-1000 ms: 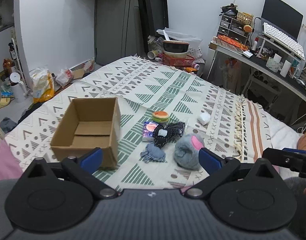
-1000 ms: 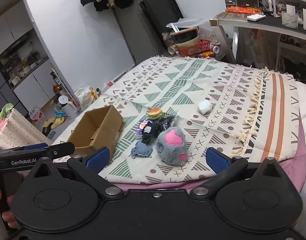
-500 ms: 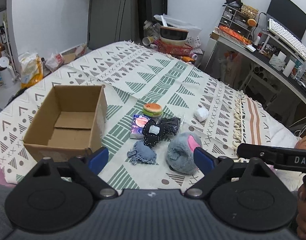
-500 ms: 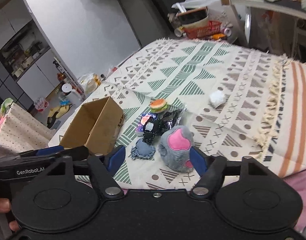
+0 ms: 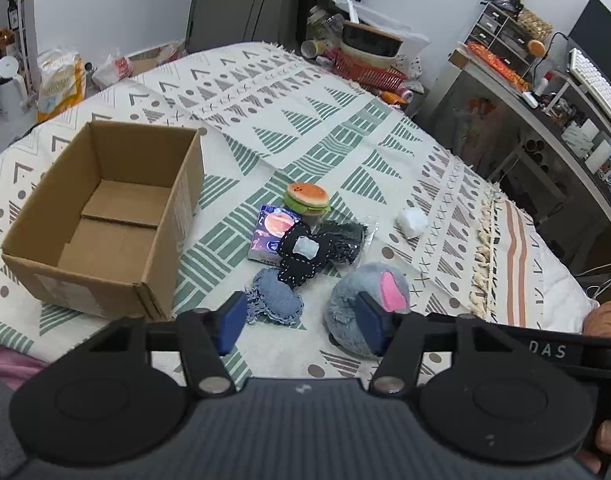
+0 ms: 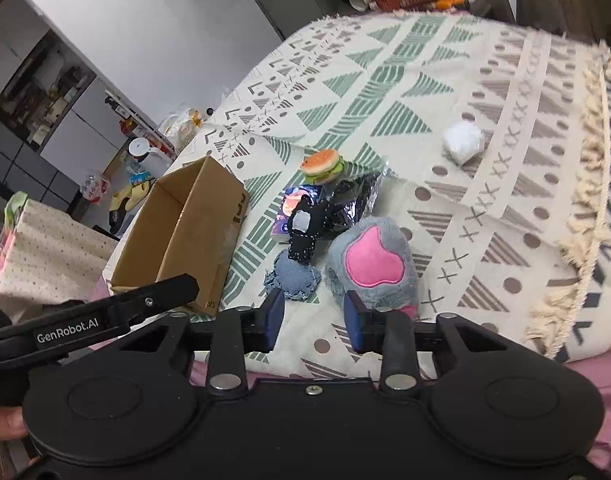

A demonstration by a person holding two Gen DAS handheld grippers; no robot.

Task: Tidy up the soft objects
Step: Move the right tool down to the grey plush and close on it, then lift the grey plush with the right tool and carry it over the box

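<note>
Progress: nothing packed, our box (image 5: 101,216) sits empty | toys: paw plush (image 6: 371,264), denim pad (image 5: 275,304), burger (image 5: 307,198) clustered just beside it | left gripper (image 5: 301,324) half open, empty | right gripper (image 6: 311,320) narrower, empty

Even, soft indoor light, faint shadows; strong fisheye bending at edges, right view slightly blurred.

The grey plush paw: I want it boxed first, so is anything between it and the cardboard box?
Nothing tall. The grey plush paw lies right of the cardboard box; only the flat blue denim patch lies on the blanket between them. The box is open-topped and looks empty. Both hand-held grippers, left and right, are open.
</note>
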